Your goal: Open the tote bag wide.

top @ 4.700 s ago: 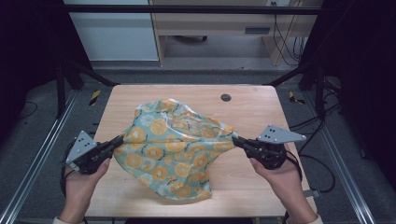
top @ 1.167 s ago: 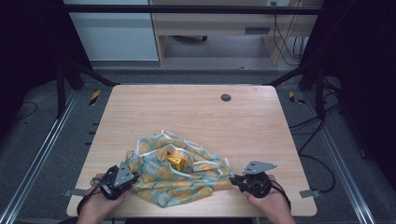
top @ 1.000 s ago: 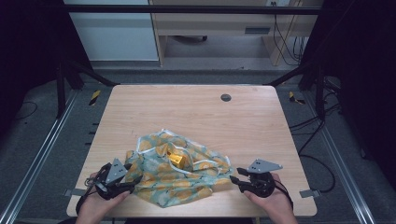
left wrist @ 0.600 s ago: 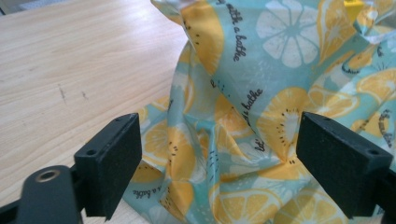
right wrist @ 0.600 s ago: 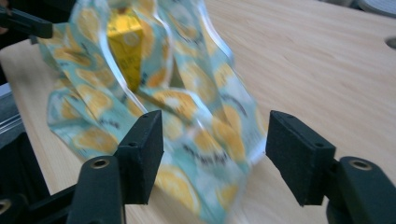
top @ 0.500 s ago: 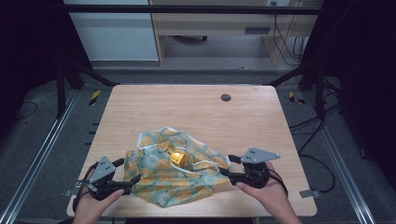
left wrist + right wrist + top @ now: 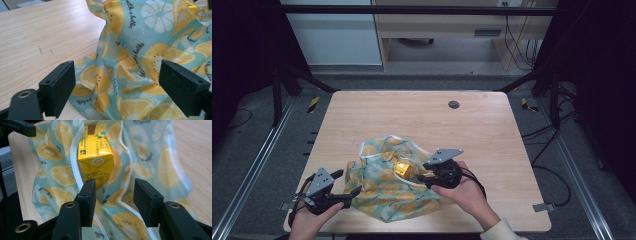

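Observation:
A teal cloth (image 7: 387,187) printed with orange and lemon slices lies crumpled at the table's front, left of centre. In its folds a yellow carton (image 7: 403,169) shows. My left gripper (image 7: 348,186) stands open at the cloth's left edge; in the left gripper view the cloth (image 7: 140,57) bunches between its widely spread jaws. My right gripper (image 7: 424,172) hovers over the cloth's right half, just right of the carton. In the right gripper view its jaws are apart astride a white-hemmed fold (image 7: 117,192), with the carton (image 7: 96,157) straight ahead.
The wooden table (image 7: 412,120) has a small dark round grommet (image 7: 453,104) near its far edge. Metal frame rails (image 7: 257,165) run along both sides, and cables trail on the floor at right.
The cloth, once held spread mid-table, was drawn to the front. In the last half second my right gripper let go of its right edge and moved left over it toward the carton.

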